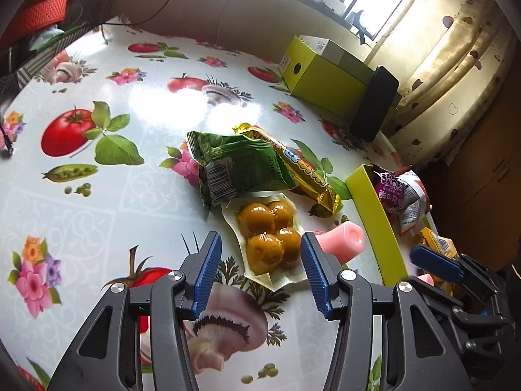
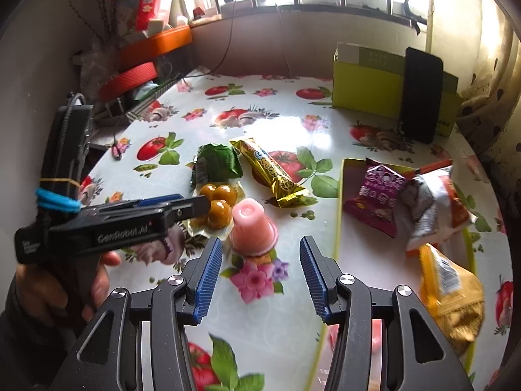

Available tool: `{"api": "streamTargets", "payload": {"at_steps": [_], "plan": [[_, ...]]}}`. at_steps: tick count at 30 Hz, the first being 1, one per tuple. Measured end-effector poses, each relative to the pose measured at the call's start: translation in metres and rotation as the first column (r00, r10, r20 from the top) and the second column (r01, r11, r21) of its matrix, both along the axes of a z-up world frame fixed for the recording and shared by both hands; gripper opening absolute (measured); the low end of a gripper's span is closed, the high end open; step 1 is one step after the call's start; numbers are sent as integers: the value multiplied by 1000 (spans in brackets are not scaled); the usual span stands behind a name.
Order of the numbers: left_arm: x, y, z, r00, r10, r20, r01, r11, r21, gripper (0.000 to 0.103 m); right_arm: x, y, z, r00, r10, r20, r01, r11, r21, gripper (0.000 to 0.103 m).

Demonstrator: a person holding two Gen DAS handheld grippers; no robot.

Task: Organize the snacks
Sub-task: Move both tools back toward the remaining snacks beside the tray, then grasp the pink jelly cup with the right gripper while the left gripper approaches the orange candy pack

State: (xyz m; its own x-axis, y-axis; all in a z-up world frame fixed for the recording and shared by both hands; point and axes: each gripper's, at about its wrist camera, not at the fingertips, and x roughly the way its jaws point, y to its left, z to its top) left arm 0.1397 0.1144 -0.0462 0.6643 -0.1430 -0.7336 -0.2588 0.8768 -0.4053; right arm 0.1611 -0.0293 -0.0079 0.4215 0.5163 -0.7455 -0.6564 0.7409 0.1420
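Note:
In the left wrist view my left gripper (image 1: 260,238) is open, its blue pads on either side of a clear pack of yellow-brown balls (image 1: 268,234) without pressing on it. Behind the pack lie a green packet (image 1: 237,166) and a gold bar (image 1: 302,169). My right gripper (image 2: 259,241) is open just short of an upturned pink jelly cup (image 2: 252,228), with nothing held. To the right, a yellow-green tray (image 2: 338,211) holds a purple packet (image 2: 377,192), a white-orange packet (image 2: 433,202) and a yellow packet (image 2: 452,293).
A yellow-green box (image 2: 368,94) with a black phone (image 2: 420,94) leaning on it stands at the back right. Orange and red clutter (image 2: 130,78) crowds the back left corner. A hand (image 2: 97,280) holds the left tool. The table edge runs close on the right.

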Motion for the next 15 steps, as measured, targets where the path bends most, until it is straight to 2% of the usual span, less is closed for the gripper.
{"api": "streamTargets", "payload": {"at_steps": [10,15], "plan": [[1,6,-4,1000,-21,5,21,1000,-20,52,21,32,-23,997,-44,-59,42,999,-30,48],[2,14,-5,1000,-14,13,14,999,-47,52,30,44,-36,994,-50,-100,46,998,-35,43]]}}
